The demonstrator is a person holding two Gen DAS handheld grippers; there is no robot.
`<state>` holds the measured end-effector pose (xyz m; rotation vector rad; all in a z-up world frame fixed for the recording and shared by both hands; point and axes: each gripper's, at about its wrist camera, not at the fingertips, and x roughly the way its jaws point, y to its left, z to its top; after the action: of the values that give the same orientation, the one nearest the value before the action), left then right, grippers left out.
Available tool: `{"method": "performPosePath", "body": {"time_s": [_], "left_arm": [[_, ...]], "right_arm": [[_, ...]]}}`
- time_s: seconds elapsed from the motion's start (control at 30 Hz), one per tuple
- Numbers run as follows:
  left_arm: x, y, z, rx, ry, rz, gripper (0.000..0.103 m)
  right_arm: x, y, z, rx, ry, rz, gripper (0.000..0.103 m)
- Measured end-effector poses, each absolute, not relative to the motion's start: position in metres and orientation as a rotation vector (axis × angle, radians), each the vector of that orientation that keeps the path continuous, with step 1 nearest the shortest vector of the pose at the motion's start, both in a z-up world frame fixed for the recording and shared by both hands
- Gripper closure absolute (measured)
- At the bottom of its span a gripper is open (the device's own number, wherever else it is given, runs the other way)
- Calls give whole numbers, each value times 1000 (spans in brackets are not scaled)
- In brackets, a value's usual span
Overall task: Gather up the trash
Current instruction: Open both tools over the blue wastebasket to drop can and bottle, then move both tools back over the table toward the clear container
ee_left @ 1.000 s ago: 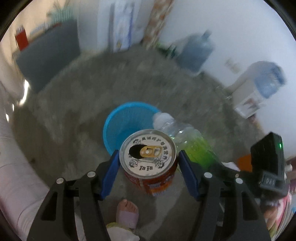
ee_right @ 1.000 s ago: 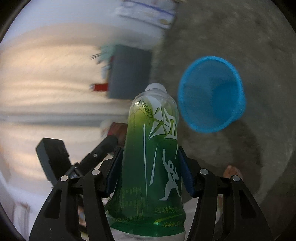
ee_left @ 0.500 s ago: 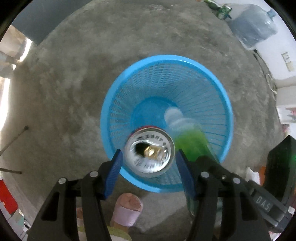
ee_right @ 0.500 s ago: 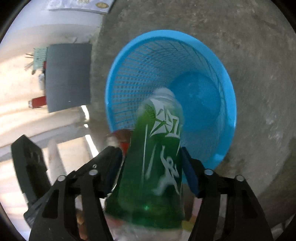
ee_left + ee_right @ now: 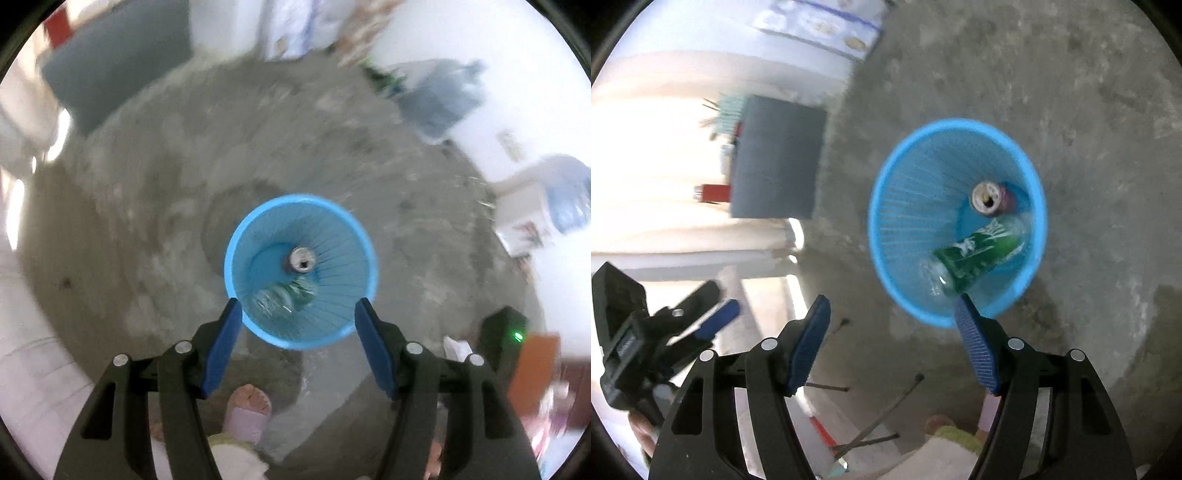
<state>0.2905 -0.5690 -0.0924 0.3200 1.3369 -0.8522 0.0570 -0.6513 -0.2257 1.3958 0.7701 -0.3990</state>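
Note:
A blue mesh basket (image 5: 236, 258) stands on the grey concrete floor; it also shows in the right wrist view (image 5: 908, 206). Inside it lie a red can (image 5: 302, 259) with its silver top up and a green plastic bottle (image 5: 284, 297); the right wrist view shows the can (image 5: 988, 197) and the bottle (image 5: 979, 254) too. My left gripper (image 5: 299, 317) is open and empty above the basket's near rim. My right gripper (image 5: 892, 317) is open and empty, above and left of the basket. The left gripper (image 5: 716, 314) appears at the right view's left edge.
A dark grey panel (image 5: 118, 62) leans at the far left. Blue water jugs (image 5: 443, 99) and a dispenser (image 5: 565, 195) stand along the white wall at right. A person's foot (image 5: 247, 410) is on the floor just below the basket. Thin metal legs (image 5: 882, 417) lie near me.
Both grippers opened and let go of the can and the bottle, which dropped into the basket. Both grippers then rose away, so the basket looks smaller.

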Motion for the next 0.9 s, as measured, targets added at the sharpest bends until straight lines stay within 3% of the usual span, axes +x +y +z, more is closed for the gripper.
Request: {"method": "performPosePath", "body": {"time_s": [0.13, 0.3, 0.4, 0.5, 0.7, 0.9], "left_arm": [[257, -502, -16, 307, 1223, -981, 38], [212, -375, 56, 180, 1033, -1036, 17], [189, -294, 68, 126, 908, -927, 12], [164, -228, 65, 133, 819, -827, 10], [130, -136, 33, 82, 833, -640, 7], [116, -57, 1, -126, 880, -530, 5]], "right_arm": [[12, -609, -173, 1291, 709, -420, 35], [-10, -545, -111, 1071, 748, -489, 28], [-4, -504, -77, 884, 769, -535, 21], [16, -467, -45, 669, 768, -583, 7], [62, -385, -7, 239, 770, -607, 7], [95, -314, 10, 84, 733, -459, 8]]}}
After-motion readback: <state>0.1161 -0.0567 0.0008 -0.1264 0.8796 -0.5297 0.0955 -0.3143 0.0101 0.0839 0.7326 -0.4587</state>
